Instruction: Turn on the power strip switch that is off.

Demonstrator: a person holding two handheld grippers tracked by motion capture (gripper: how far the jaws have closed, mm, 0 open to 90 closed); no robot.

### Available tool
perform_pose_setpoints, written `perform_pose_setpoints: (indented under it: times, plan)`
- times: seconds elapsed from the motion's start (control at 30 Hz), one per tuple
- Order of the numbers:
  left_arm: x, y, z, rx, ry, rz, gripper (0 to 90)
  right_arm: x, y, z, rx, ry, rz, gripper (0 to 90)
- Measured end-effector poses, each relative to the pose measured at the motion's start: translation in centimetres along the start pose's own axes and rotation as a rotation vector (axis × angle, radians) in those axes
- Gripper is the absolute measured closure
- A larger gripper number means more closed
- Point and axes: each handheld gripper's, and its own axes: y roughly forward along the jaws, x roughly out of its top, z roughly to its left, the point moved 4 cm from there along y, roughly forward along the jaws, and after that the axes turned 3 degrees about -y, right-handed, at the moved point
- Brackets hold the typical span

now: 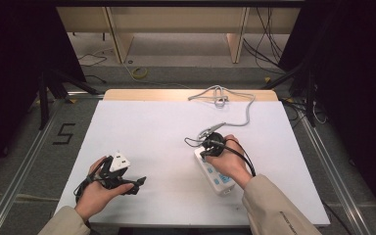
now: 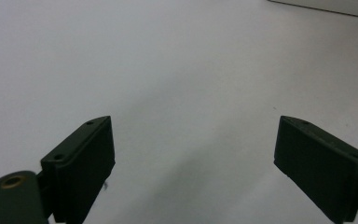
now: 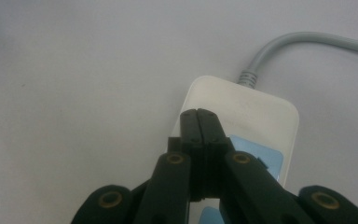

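R gripper (image 3: 199,113) jaws pressed together, empty, tips over power strip (image 3: 261,112) at frame ctr-right, prob pressing a switch. L gripper (image 2: 193,154) wide, idle lower left. Next: firm downward push, I'd guess.

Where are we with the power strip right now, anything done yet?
Nothing looks finished. In hand: the right gripper, jaws closed, sits on the power strip, seemingly pressing near a blue switch. Left gripper waits open over bare table. Any remaining steps are unclear.
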Motion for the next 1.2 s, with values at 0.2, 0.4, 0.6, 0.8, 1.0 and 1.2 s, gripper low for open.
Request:
perform_pose_setpoints:
  times: [0.2,0.4,0.6,0.8,1.0,1.2]
  plan:
    - [0.00,0.04,-0.05,-0.002,-0.003,0.000,11.7,-0.03,0.20,-0.02,-0.001,0.000,0.009,90.0]
    - [0.00,0.04,-0.02,-0.002,0.001,0.004,11.7,-0.09,0.29,-0.04,0.006,0.002,0.023,90.0]
    - [-0.01,0.04,0.00,-0.003,0.005,0.008,11.7,-0.04,0.35,-0.05,0.007,0.007,0.029,90.0]
    - [-0.01,0.05,-0.01,-0.004,0.004,0.008,11.7,0.06,0.36,0.05,0.004,0.001,0.040,90.0]
    - [-0.02,0.05,-0.02,-0.003,0.004,0.008,11.7,0.02,0.45,0.05,0.004,0.003,0.045,90.0]
    - [-0.03,0.06,-0.04,-0.003,0.004,0.009,11.7,0.02,0.52,-0.02,0.010,0.013,0.047,90.0]
